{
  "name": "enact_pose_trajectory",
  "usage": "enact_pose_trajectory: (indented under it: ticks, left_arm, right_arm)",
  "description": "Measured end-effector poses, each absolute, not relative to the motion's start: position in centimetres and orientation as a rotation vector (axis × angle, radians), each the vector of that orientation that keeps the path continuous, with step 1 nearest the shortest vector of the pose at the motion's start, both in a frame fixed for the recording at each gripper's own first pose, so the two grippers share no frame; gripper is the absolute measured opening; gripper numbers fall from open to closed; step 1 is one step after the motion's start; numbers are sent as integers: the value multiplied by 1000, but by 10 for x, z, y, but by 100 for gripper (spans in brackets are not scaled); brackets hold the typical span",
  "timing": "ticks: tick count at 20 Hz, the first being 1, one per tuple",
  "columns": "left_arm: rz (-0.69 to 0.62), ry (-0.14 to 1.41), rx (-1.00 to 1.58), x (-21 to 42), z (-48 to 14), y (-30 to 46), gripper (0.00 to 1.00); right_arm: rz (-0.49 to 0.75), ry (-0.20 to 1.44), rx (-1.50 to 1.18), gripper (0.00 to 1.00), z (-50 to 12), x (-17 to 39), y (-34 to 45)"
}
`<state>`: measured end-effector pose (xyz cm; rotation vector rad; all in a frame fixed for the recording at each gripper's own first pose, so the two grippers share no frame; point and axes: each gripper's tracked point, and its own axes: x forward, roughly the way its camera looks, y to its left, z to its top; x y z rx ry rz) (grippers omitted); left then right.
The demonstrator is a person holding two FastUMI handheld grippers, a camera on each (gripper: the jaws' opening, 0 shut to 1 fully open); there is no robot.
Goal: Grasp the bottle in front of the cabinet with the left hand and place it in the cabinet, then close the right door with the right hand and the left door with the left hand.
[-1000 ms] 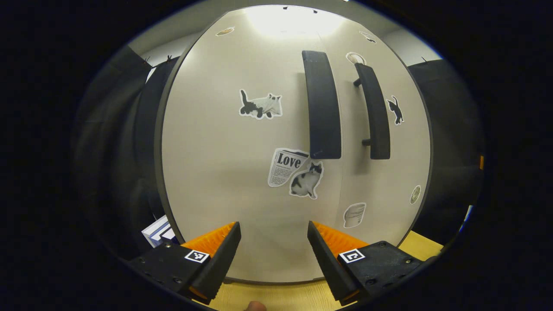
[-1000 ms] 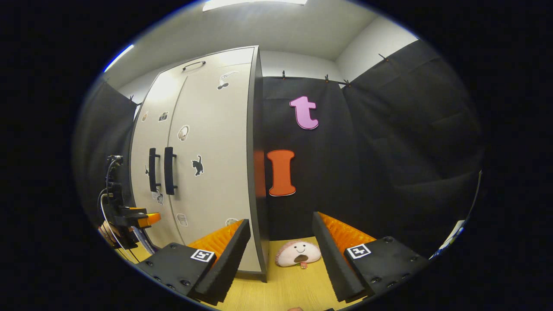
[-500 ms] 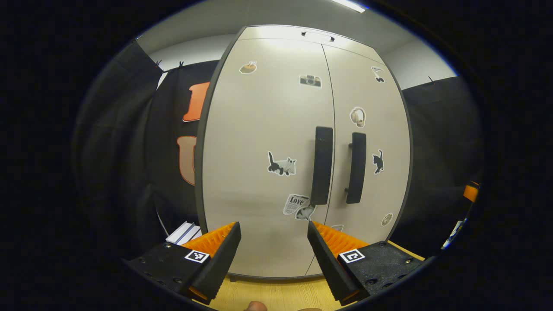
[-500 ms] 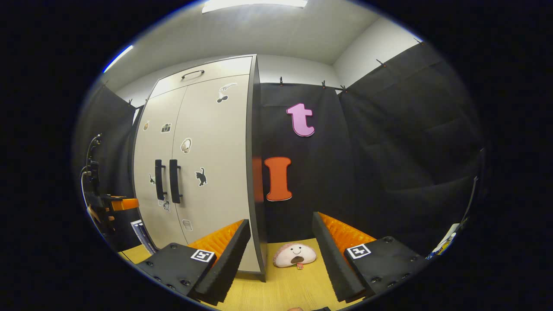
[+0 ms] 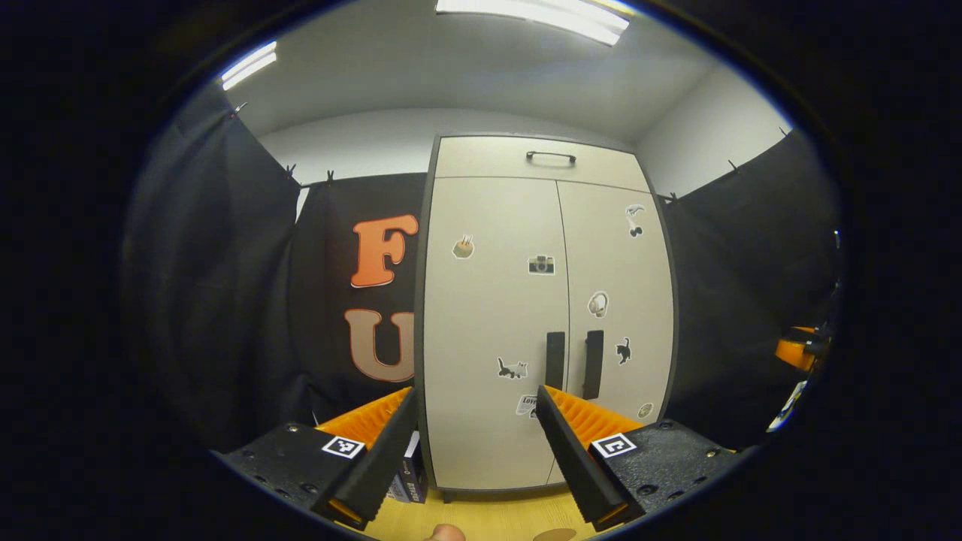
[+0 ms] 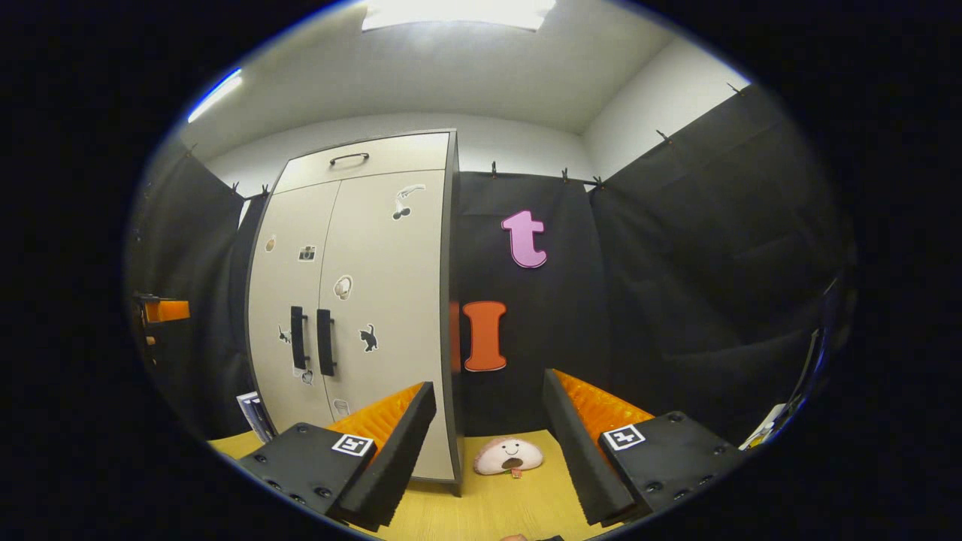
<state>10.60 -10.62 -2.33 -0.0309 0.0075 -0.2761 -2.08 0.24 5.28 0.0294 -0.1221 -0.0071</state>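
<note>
Now one cabinet (image 5: 492, 315) stands with two doors closed (both grippers' fingers apart, holding nothing).

One cabinet (image 5: 488, 315) is seen, with two tall doors, a left door (image 5: 492, 330) and a right door (image 5: 620, 315), two dark vertical handles (image 5: 555, 359) side by side at the seam, and one small handle (image 5: 550, 156) on the top panel. Eight stickers (image 5: 512, 368) are counted on the doors in the left gripper view: four on the left door and four on the right. One plush toy (image 6: 508, 455) is counted on the floor in the right gripper view, and two ceiling lights (image 5: 537, 11) are counted overhead in the left gripper view.
</note>
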Motion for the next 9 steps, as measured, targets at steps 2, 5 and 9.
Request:
enact_pose_trajectory:
  ticks: [2, 5, 9]
  left_arm:
    - [-283, -1, -48, 94, -14, -102, 94]
    - [-272, -2, -73, 87, -10, -94, 94]
    - [-271, 60, -125, 84, -23, -92, 95]
  right_arm:
    - [3, -123, 25, 95, 55, -25, 8]
    - [33, -114, 38, 95, 55, -32, 18]
    - [34, -114, 42, 95, 56, -35, 18]
